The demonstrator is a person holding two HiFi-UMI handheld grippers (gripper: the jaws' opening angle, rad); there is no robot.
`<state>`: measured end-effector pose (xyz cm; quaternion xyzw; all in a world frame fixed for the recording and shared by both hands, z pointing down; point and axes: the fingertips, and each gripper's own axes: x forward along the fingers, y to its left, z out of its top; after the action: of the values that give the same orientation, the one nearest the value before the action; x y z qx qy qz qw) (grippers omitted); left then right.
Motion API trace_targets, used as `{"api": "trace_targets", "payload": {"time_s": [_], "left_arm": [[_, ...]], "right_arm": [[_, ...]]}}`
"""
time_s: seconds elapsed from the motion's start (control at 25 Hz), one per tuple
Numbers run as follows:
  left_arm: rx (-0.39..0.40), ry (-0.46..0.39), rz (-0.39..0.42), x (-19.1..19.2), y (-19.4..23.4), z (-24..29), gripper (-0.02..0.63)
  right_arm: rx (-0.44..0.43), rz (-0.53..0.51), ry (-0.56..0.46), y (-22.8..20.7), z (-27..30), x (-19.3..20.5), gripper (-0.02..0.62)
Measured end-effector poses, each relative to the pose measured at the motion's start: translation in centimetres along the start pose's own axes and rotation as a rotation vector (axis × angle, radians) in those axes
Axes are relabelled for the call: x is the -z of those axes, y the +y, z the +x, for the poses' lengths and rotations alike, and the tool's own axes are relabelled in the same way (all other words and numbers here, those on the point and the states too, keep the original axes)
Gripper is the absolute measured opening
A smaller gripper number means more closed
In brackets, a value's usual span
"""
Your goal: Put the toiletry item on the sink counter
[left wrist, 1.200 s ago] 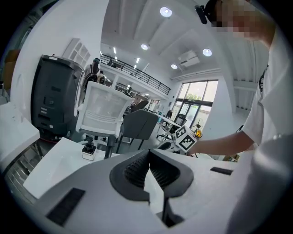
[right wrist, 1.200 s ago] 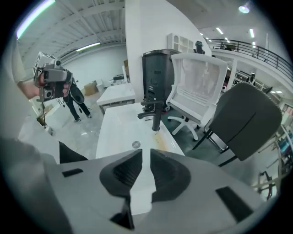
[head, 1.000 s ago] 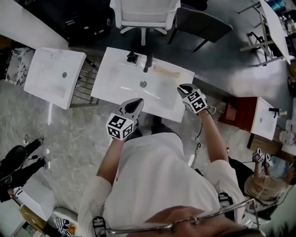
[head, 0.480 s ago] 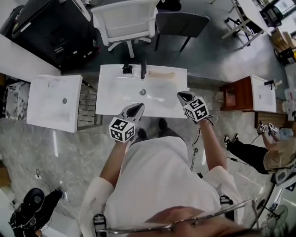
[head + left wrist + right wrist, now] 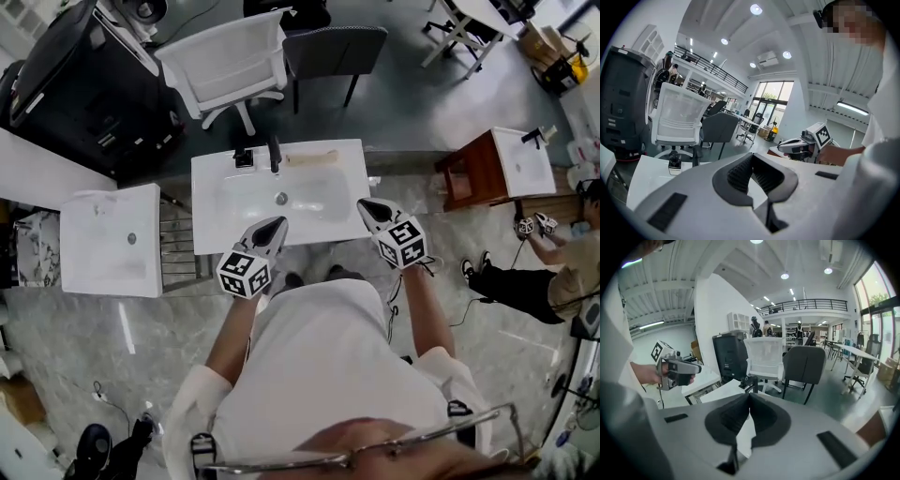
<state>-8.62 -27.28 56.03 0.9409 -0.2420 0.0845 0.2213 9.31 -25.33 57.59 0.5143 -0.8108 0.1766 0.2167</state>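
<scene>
At sink [image 5: 319, 202] front edge, L tool [image 5: 277, 223] & R tool [image 5: 365, 204] both closed, empty.

A person in a white short-sleeved shirt [image 5: 319, 366] and thin-rimmed glasses [image 5: 375, 448]. Left claw [image 5: 277, 223] and right claw [image 5: 366, 205] are grey with black pads, each bearing a black-and-white marker cube [image 5: 243, 273].

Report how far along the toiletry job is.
Done, it seems: a beige toiletry item lies on the sink counter behind the basin, beside the faucet. In hand: nothing; left gripper and right gripper are shut and empty. Left: nothing visible.
</scene>
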Motion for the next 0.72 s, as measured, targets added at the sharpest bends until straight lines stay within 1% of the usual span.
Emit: {"api": "trace_targets", "payload": {"time_s": [0.16, 0.24, 0.32, 0.52, 0.72], "left_arm": [[-0.01, -0.019, -0.004, -0.6, -0.6, 1.0, 0.003], [-0.013, -0.036, -0.012, -1.1, -1.3, 1.3, 0.003], [-0.01, -0.062, 0.001, -1.8, -2.0, 1.6, 0.003], [-0.033, -0.092, 0.021, -2.8, -2.2, 2.2, 0.003], [-0.052, -0.112, 0.027, -3.4, -3.2, 2.2, 0.003]], "right_arm": [[0.019, -0.058, -0.077, -0.4, -1.9, -1.0, 0.006], [0.018, -0.053, -0.108, -0.5, -3.0, -1.1, 0.006], [0.016, -0.048, -0.144, -0.8, -4.0, -1.4, 0.006], [0.004, -0.041, -0.231, -1.3, -5.5, -2.7, 0.005], [-0.009, -0.038, -0.255, -1.6, -6.4, -3.2, 0.005]]}}
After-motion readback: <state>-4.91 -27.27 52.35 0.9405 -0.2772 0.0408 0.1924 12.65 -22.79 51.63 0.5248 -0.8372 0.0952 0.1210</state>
